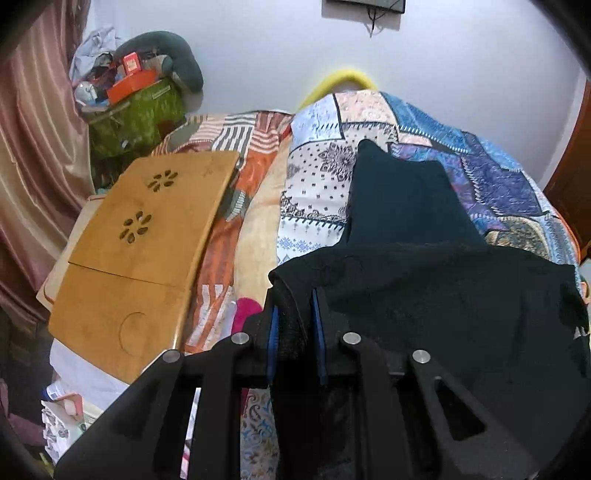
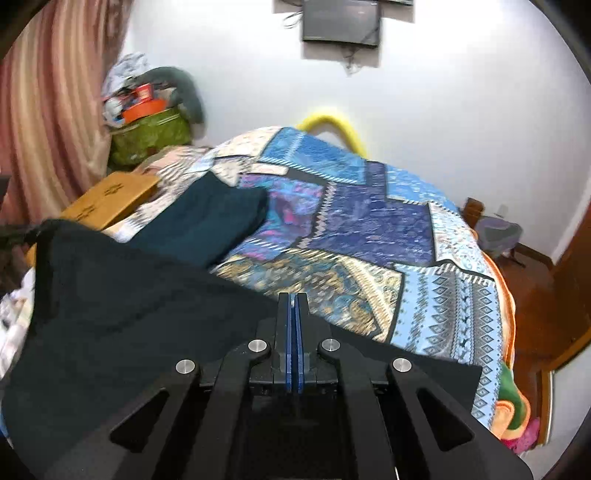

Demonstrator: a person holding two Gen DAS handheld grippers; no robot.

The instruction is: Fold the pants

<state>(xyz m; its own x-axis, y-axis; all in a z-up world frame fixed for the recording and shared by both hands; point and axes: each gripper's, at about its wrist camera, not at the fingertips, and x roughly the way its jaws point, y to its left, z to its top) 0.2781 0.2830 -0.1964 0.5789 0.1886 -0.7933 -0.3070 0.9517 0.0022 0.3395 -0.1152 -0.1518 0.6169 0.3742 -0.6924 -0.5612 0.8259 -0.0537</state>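
Across the bed, a patchwork quilt covers the mattress, and the dark pants lie on it, legs stretching toward 12 o'clock. At 9 o'clock sits a wooden lap tray. The left gripper clamps a bunched pants edge; the right gripper is pressed closed, whether on cloth I cannot tell.

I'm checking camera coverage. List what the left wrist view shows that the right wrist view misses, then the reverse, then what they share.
Only the left wrist view shows the left gripper with a thick bunch of the dark pants between its blue pads, and the striped orange bedding.

Only the right wrist view shows the right gripper with pads pressed together, the whole wall screen, and the wooden floor.

Both show the pants, the patchwork quilt, the wooden lap desk and the pink curtain.
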